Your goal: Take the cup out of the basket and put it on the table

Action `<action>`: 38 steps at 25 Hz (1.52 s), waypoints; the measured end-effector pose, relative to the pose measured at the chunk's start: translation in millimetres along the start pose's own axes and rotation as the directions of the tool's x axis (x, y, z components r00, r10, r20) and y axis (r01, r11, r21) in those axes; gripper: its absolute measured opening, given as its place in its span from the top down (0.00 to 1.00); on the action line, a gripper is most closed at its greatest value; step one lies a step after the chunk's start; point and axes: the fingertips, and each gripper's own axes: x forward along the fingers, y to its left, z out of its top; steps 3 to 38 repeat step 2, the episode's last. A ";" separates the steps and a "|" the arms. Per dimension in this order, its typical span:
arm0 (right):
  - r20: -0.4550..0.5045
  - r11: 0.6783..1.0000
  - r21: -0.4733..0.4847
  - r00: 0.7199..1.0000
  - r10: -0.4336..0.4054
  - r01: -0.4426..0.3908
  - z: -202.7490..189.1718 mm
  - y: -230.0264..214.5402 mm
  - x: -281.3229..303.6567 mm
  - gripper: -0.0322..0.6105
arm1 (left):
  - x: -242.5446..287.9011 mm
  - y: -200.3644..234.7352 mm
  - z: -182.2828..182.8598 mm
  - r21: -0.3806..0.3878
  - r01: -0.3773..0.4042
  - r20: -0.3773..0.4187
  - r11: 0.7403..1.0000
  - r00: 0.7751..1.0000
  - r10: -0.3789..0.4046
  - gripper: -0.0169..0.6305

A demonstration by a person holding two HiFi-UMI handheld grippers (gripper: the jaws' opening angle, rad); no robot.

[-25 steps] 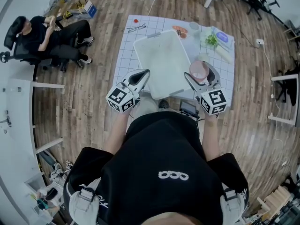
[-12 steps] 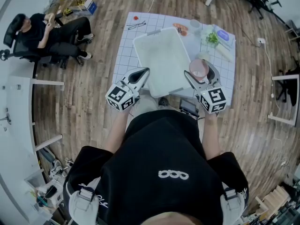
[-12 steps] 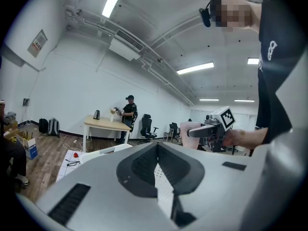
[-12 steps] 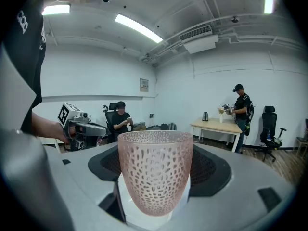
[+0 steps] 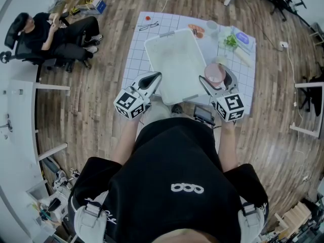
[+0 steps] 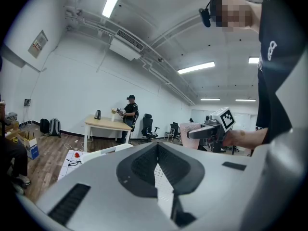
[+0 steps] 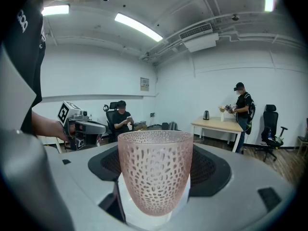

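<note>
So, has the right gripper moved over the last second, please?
No; the right gripper, holding the cup, stays beside the basket's right edge.

The cup (image 7: 155, 172) is pale translucent pink, pitted all over with small oval dimples. The basket (image 5: 174, 65) is plain white. The tabletop (image 5: 132, 49) is white, ruled with a thin dark grid. The left gripper (image 5: 157, 78) and right gripper (image 5: 215, 80) are light grey with black jaws and black-and-white marker squares. The floor (image 5: 91, 110) is brown wood planks.
</note>
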 end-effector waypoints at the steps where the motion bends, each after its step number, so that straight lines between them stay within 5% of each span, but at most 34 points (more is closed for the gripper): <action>1: 0.000 1.000 0.000 1.000 0.001 -0.001 0.1 -0.2 0.5 0.39 | 0.1 0.5 0.4 0.001 -0.001 0.000 1.000 1.000 0.001 0.96; 38: 0.000 1.000 -0.001 1.000 0.002 -0.002 0.2 -0.5 1.1 0.39 | 0.3 0.9 0.7 0.002 -0.002 0.000 1.000 1.000 0.002 0.96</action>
